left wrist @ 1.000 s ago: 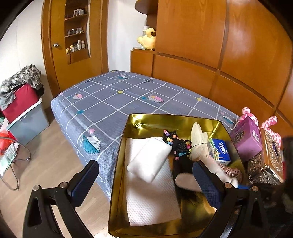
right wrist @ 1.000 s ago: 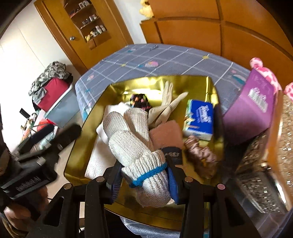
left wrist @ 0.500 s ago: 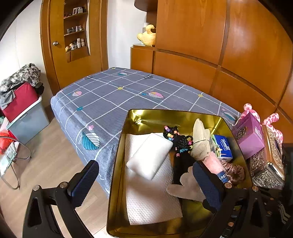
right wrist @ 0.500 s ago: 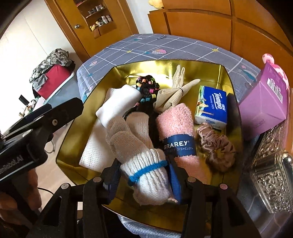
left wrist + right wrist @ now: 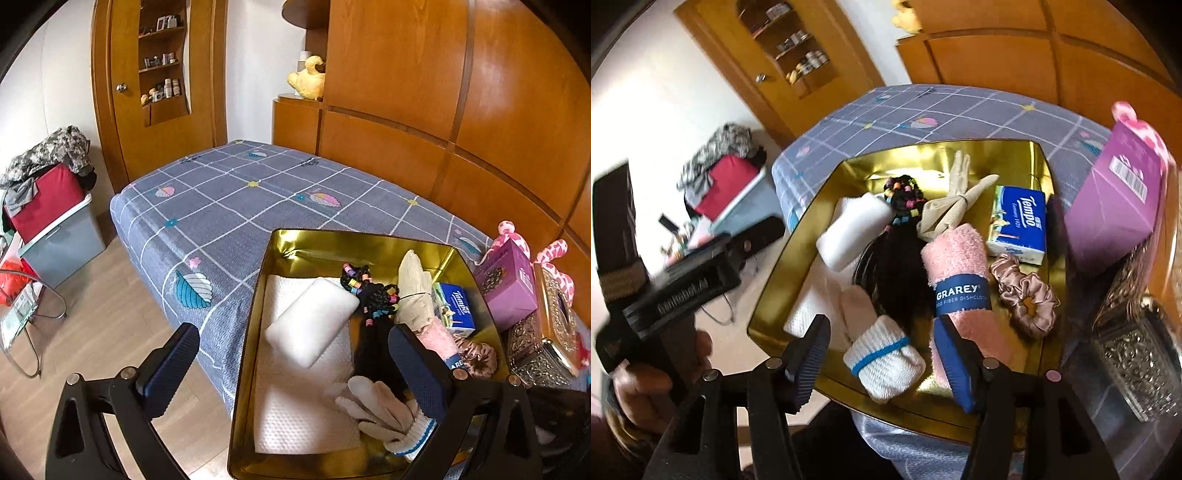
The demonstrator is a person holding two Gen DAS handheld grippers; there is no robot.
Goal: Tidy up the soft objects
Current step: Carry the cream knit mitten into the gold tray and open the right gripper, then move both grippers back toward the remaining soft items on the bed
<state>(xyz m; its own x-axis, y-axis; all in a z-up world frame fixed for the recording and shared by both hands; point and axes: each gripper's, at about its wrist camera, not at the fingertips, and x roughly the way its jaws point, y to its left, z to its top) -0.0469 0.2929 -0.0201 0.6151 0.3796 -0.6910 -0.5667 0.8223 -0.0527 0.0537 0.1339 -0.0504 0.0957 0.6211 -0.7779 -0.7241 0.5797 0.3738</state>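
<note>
A gold tray (image 5: pixel 332 238) (image 5: pixel 798 254) on the bed holds soft things. A white knit glove with a blue cuff band (image 5: pixel 882 354) (image 5: pixel 384 413) lies at the tray's near edge. My right gripper (image 5: pixel 882 354) is open, its jaws on either side of the glove's cuff, not gripping it. Beside the glove lie a rolled pink dishcloth (image 5: pixel 956 266), a black hair piece with coloured beads (image 5: pixel 901 236), a white sponge block (image 5: pixel 312 321), a beige glove (image 5: pixel 953 206), a tissue pack (image 5: pixel 1017 225) and a pink scrunchie (image 5: pixel 1027 295). My left gripper (image 5: pixel 291 369) is open and empty above the tray's left side.
A purple box (image 5: pixel 508 280) and an ornate metal box (image 5: pixel 546 332) stand right of the tray. The tray rests on a grey checked bed (image 5: pixel 236 199). A grey bin with red cloth (image 5: pixel 55 221) stands on the wooden floor at left. Wooden panels line the wall behind.
My right gripper has opened and let go of the white glove, which now lies in the tray's near edge. The right gripper has pulled back a little. The left gripper has barely moved.
</note>
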